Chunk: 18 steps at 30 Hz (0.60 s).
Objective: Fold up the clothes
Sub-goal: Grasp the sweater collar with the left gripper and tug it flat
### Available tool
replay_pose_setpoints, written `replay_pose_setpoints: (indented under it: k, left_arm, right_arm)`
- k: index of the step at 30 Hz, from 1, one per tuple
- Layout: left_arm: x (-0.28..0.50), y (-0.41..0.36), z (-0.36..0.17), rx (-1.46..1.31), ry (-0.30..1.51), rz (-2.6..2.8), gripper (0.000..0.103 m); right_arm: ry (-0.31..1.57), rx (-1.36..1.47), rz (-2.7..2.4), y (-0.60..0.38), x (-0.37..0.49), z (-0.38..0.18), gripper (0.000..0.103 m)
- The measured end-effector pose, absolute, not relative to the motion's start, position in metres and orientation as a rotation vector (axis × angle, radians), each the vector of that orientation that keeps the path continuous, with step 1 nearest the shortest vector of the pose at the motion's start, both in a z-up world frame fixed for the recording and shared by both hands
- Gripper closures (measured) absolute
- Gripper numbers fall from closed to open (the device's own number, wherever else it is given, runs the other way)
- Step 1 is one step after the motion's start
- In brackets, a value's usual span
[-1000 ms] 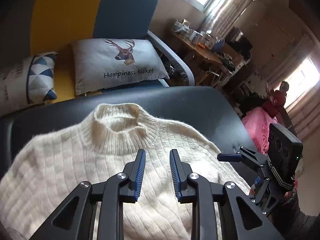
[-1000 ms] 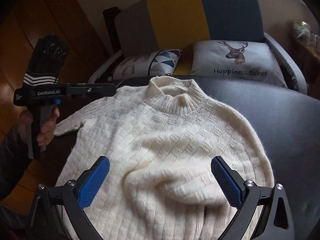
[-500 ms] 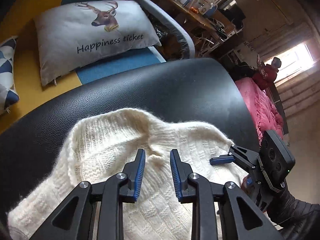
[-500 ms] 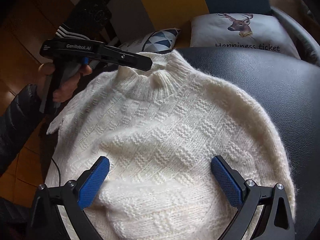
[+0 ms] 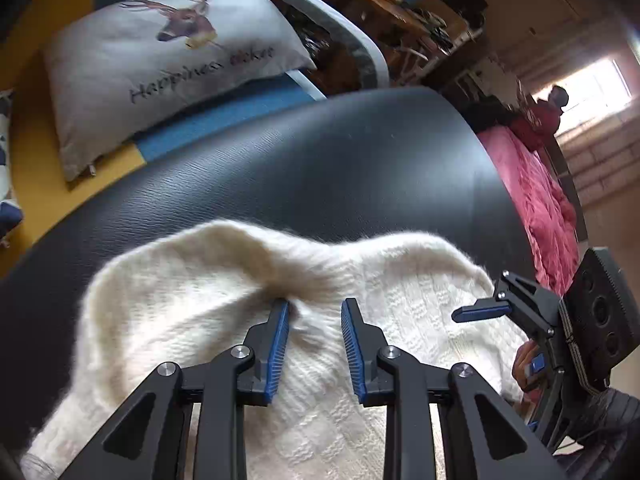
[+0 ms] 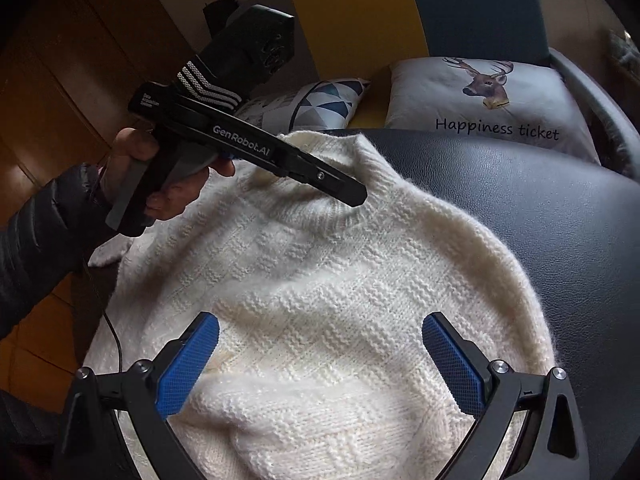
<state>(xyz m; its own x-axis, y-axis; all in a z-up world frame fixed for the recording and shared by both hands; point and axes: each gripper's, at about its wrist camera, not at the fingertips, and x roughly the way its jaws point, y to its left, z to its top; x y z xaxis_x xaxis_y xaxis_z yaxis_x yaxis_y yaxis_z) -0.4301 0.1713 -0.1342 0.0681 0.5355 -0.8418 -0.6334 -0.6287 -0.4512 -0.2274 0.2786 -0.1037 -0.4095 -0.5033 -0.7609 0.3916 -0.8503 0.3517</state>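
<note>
Left hand-held gripper (image 5: 313,305), held in a hand (image 6: 160,184), is over the collar of the cream knit sweater (image 6: 320,280); jaws part-open and opening, collar fabric between them, not clamped. Sweater lies flat on the black desk (image 6: 560,220), collar at the far side. Right hand-held gripper (image 6: 320,332), jaws wide open, hovers empty over the sweater's near part.
</note>
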Motion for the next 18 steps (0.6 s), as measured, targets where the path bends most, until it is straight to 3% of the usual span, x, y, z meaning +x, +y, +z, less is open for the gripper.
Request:
replay_pose_setpoints:
  k: [5, 12, 14, 15, 18]
  left_arm:
    - [-0.433, 0.151, -0.13, -1.472, 0.037, 1.662, 0.075]
    - [-0.419, 0.184, -0.143, -1.442, 0.057, 1.6, 0.071]
    - [-0.417, 0.193, -0.143, -1.437, 0.061, 1.612, 0.077]
    - [-0.414, 0.197, -0.143, -1.438, 0.07, 1.619, 0.096]
    - [-0.404, 0.195, -0.126, -1.326, 0.021, 1.658, 0.097]
  right_arm:
    - [-0.159, 1.339, -2.262, 0.282, -0.229, -0.123, 0.0]
    - [-0.196, 1.325, -2.271, 0.285, -0.23, -0.124, 0.0]
    - [-0.187, 1.311, -2.284, 0.285, -0.229, -0.118, 0.0]
    - [-0.179, 1.301, -2.292, 0.286, -0.229, -0.115, 0.0]
    - [-0.146, 1.301, -2.321, 0.288, -0.231, -0.109, 0.0]
